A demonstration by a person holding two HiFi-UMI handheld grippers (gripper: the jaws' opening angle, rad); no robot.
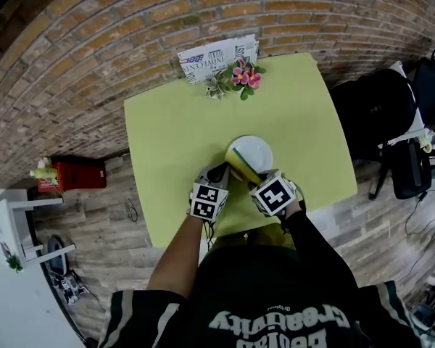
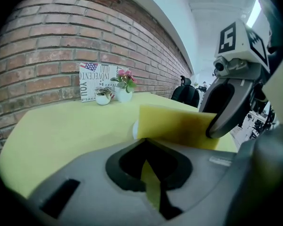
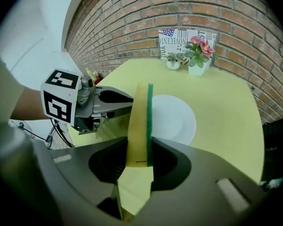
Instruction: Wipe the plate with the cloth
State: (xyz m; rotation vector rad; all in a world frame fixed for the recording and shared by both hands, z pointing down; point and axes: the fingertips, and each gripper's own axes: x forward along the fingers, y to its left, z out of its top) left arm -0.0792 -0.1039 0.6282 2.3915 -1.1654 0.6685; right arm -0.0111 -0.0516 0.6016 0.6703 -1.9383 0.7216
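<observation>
The cloth, a yellow pad with a green face, stands on edge between the jaws of the right hand-held gripper, which are closed on its lower part and leave most of it jutting free. The left hand-held gripper has its jaws almost together, with only a thin slit between them and nothing evidently in them. It sits just beside the cloth's yellow side.

Beyond the cloth lies the white plate, flat on the yellow-green desk. The cloth's far end hangs over the plate's near rim, though contact cannot be confirmed. Well behind, against the brick wall, stand potted flowers and a printed card.

Nothing pins the plate, so a firm stroke will likely skate it across the desk instead of cleaning it. Gripped so low, the cloth may also fold or twist in the jaws under pressure. The left hand-held gripper is close enough to snag it.
</observation>
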